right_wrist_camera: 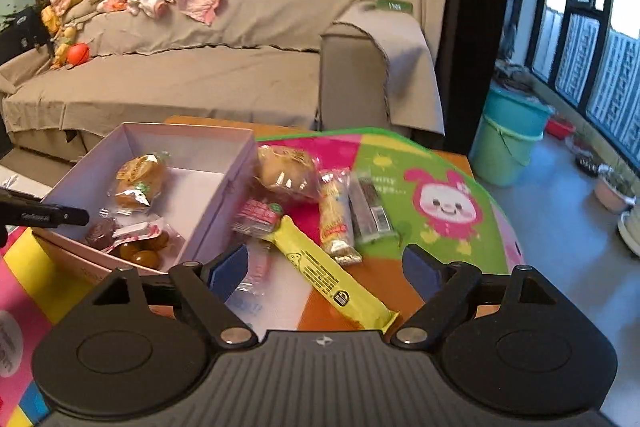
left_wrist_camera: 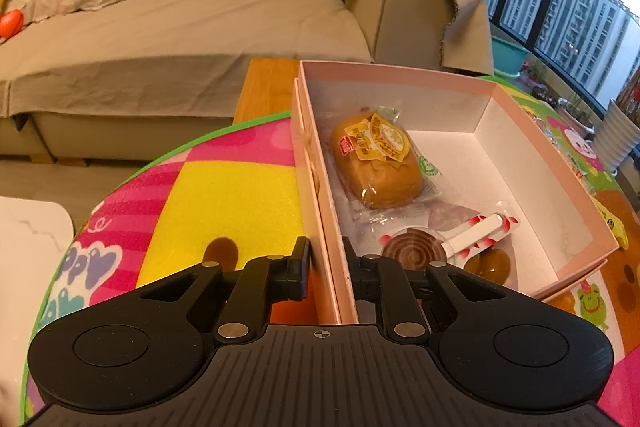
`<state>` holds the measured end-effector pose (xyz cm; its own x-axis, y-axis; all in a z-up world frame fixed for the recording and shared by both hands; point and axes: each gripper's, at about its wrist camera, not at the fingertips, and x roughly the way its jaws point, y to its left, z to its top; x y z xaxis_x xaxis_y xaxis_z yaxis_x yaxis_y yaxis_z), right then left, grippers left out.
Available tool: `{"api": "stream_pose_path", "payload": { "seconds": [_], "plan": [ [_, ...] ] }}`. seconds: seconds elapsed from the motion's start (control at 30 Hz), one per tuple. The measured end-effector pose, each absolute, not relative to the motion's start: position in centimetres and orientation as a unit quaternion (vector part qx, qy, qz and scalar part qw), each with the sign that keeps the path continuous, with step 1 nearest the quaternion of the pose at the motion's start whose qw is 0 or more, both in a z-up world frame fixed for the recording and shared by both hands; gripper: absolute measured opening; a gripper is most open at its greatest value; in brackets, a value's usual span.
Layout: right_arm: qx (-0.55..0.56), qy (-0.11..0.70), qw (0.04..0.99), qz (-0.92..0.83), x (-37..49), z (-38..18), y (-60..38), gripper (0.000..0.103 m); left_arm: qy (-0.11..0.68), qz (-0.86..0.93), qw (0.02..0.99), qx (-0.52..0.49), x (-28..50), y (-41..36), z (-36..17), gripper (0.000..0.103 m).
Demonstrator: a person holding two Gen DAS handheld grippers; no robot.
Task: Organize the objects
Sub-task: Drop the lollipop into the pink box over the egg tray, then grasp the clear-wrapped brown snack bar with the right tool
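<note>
Looking along the left gripper [left_wrist_camera: 326, 261], its two black fingers straddle the near wall of the pink box [left_wrist_camera: 400, 73], one outside and one inside, closed down onto the thin cardboard; the likely reason is to steady the box while snacks are dropped in. The box sits on a bright play mat [left_wrist_camera: 224, 195] covering the table, with its far wall toward the table's back edge by the sofa [left_wrist_camera: 180, 27]. Inside lie a wrapped bun [left_wrist_camera: 376, 163] along the left wall and, nearer the gripper, a swirl lollipop [left_wrist_camera: 416, 253] partly over some brown round sweets [left_wrist_camera: 490, 263]. This tool is held low and roughly level, pointing across the box. From the right gripper [right_wrist_camera: 326, 271], the jaws stand wide apart with blue pads, gripping nothing, hovering above the mat's near edge. Between and just beyond them lies a long yellow bar [right_wrist_camera: 324, 279], pointing diagonally toward the box. Beside it are a pale wafer pack [right_wrist_camera: 336, 215], a dark bar [right_wrist_camera: 370, 205], a red-labelled packet [right_wrist_camera: 258, 217] and another wrapped bun [right_wrist_camera: 284, 173] just beside the box's right wall. My judgement is that these loose snacks wait to be boxed, and the yellow bar is the nearest candidate. This tool tilts slightly downward toward them.
</note>
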<state>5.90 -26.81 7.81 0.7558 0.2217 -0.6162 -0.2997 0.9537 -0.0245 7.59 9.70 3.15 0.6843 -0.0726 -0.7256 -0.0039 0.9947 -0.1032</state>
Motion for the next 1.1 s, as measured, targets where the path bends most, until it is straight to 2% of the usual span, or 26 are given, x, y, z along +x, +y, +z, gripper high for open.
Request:
{"api": "stream_pose_path", "payload": {
  "seconds": [0.17,0.37,0.43,0.5,0.57,0.67,0.97,1.1],
  "plan": [
    [-0.002,0.333,0.932,0.142,9.6,8.6,-26.3,0.086,0.397,-0.018,0.916,-0.048,7.6,9.7,3.2,0.017],
    [0.050,0.363,0.924,0.111,21.5,8.0,-22.1,0.085,0.401,-0.021,0.914,-0.053,7.8,10.0,3.0,0.017],
    [0.043,0.376,0.921,0.090,25.5,6.9,-20.5,0.075,0.402,-0.020,0.914,-0.056,7.8,10.0,2.9,0.017],
    [0.031,0.402,0.912,0.071,28.9,5.6,-19.2,0.060,0.403,-0.020,0.913,-0.059,7.8,10.1,2.9,0.017],
    [0.021,0.427,0.901,0.073,30.5,4.6,-18.4,0.057,0.402,-0.022,0.913,-0.061,7.8,10.1,2.9,0.017],
    [0.016,0.452,0.887,0.092,29.7,3.3,-18.7,0.053,0.407,-0.021,0.911,-0.061,8.0,10.3,2.6,0.016],
    [0.038,0.463,0.877,0.123,22.4,3.7,-24.4,0.054,0.406,-0.014,0.911,-0.064,7.8,10.0,2.5,0.016],
    [0.010,0.451,0.883,0.128,18.5,3.7,-26.0,0.055,0.412,-0.016,0.908,-0.072,7.3,9.9,2.6,0.016]
  ]
}}
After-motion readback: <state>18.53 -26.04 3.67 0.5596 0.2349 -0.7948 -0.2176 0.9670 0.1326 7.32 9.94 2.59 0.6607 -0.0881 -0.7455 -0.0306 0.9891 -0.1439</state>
